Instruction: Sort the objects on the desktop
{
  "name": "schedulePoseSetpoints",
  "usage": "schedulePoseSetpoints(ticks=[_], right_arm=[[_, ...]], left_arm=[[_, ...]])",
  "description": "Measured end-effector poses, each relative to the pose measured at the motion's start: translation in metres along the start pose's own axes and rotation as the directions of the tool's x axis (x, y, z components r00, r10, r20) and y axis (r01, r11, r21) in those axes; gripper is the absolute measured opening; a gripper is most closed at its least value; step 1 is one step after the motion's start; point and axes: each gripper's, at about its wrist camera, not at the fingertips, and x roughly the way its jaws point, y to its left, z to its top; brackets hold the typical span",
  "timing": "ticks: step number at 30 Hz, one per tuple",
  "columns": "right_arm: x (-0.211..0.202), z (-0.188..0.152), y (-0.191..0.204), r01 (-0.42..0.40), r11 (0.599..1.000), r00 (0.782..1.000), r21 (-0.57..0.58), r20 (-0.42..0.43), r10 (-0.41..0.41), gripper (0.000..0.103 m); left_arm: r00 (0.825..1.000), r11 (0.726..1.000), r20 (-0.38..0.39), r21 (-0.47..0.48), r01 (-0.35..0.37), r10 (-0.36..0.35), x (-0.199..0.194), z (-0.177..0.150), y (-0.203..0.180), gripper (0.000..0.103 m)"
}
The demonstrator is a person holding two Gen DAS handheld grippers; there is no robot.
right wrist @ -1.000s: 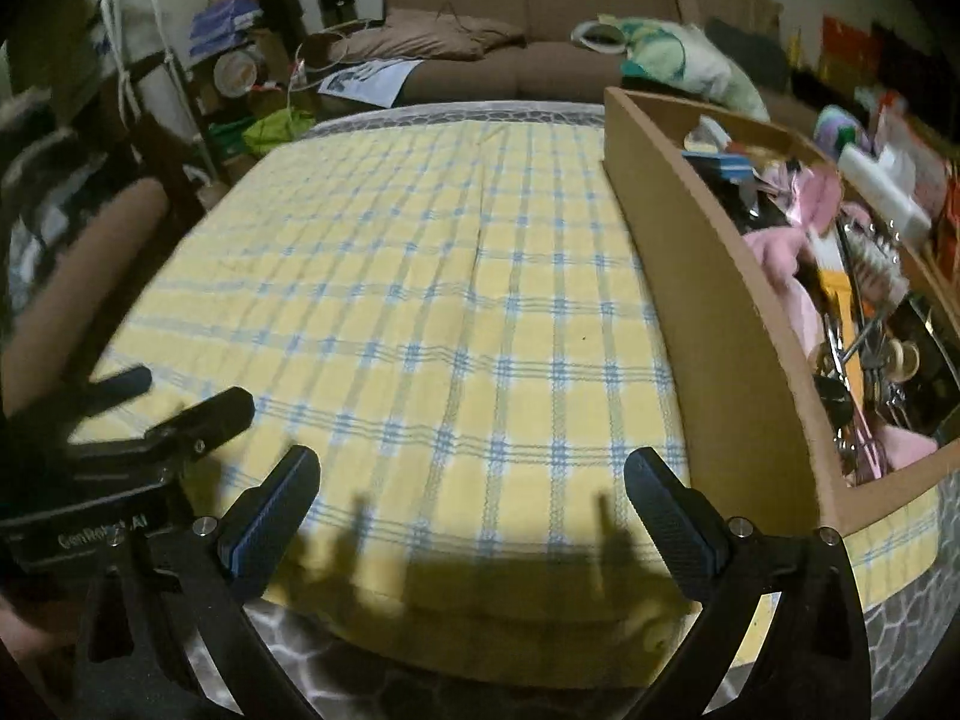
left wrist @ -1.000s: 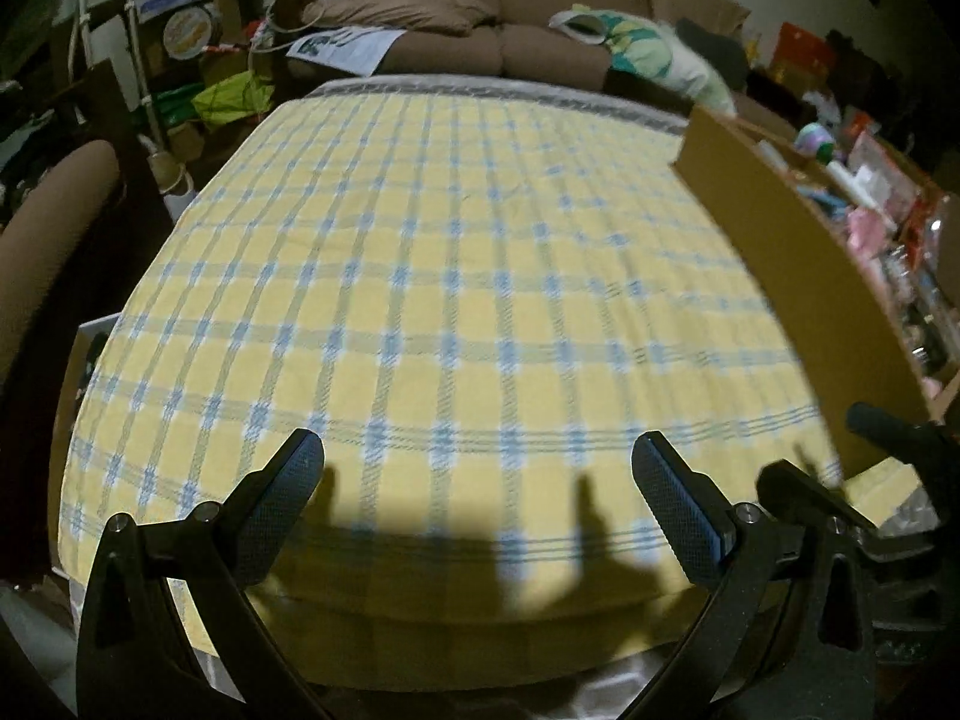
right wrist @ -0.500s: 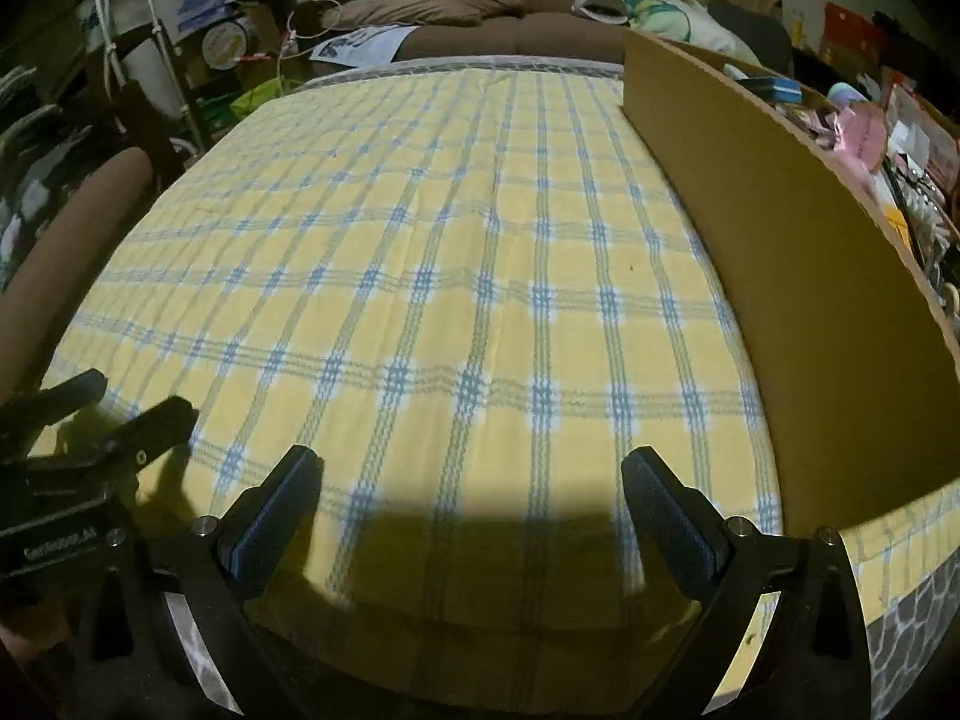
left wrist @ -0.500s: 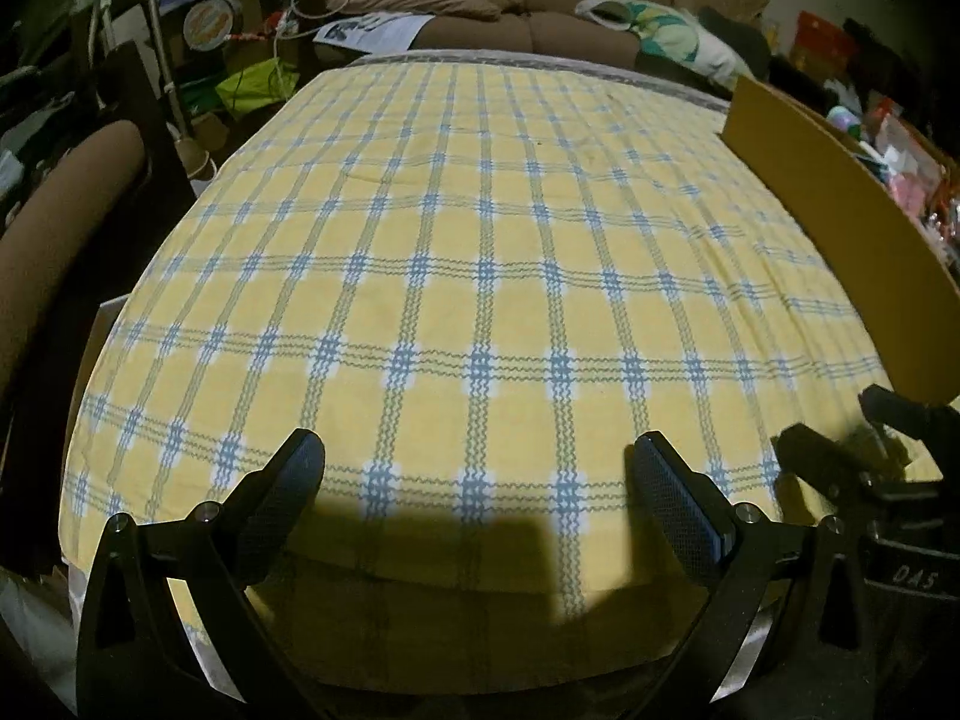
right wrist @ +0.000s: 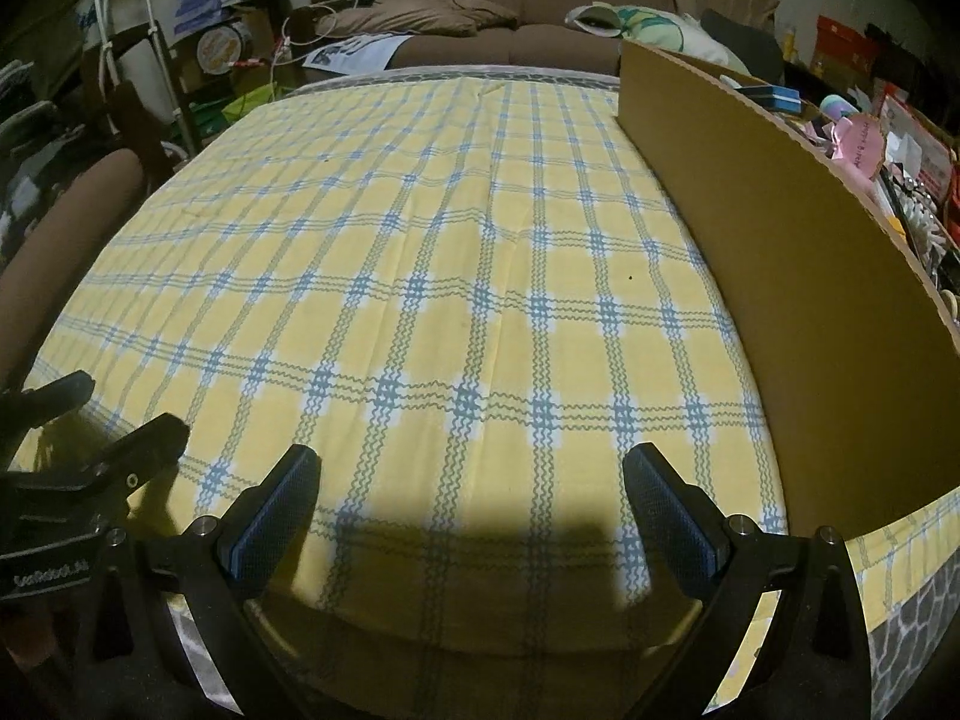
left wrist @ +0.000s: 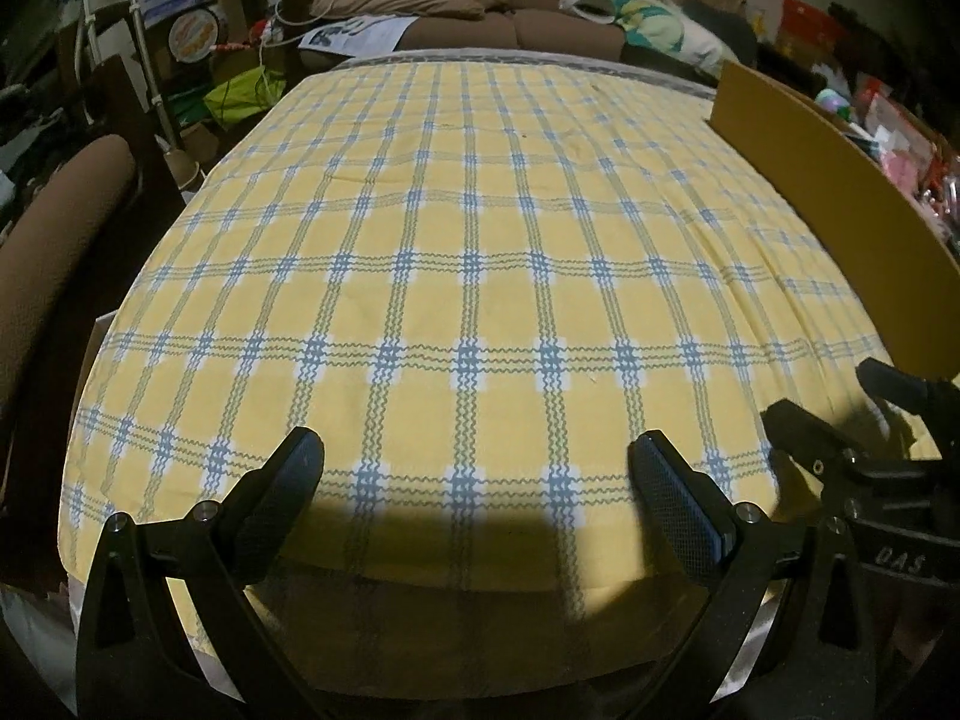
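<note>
My left gripper (left wrist: 477, 462) is open and empty, low over the near edge of the table with the yellow and blue checked cloth (left wrist: 480, 252). My right gripper (right wrist: 471, 474) is open and empty beside it. It also shows in the left wrist view (left wrist: 840, 414) at the lower right, and the left one shows in the right wrist view (right wrist: 108, 420) at the lower left. A cardboard box (right wrist: 798, 252) stands along the table's right side. Its tall wall hides most of the small objects inside; a pink item (right wrist: 864, 144) shows over the rim.
A brown chair back (left wrist: 54, 252) stands at the table's left. A brown sofa (left wrist: 510, 12) with cushions and papers is behind the table. Cluttered shelves and boxes (left wrist: 198, 30) fill the back left.
Both grippers have dropped lower toward the table edge, so the box wall now hides most of its contents. Both stay open.
</note>
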Motion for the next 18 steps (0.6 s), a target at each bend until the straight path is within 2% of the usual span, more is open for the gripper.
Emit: schedulePoseSetpoints(ticks=[18], right_arm=[[0.0015,0.0017,0.0012,0.008,1.0,1.0,-0.005,-0.003,-0.008,0.103]], left_arm=[[1.0,1.0,-0.002,0.007,-0.012,0.012,-0.0002,-0.0024,-0.001,0.103]])
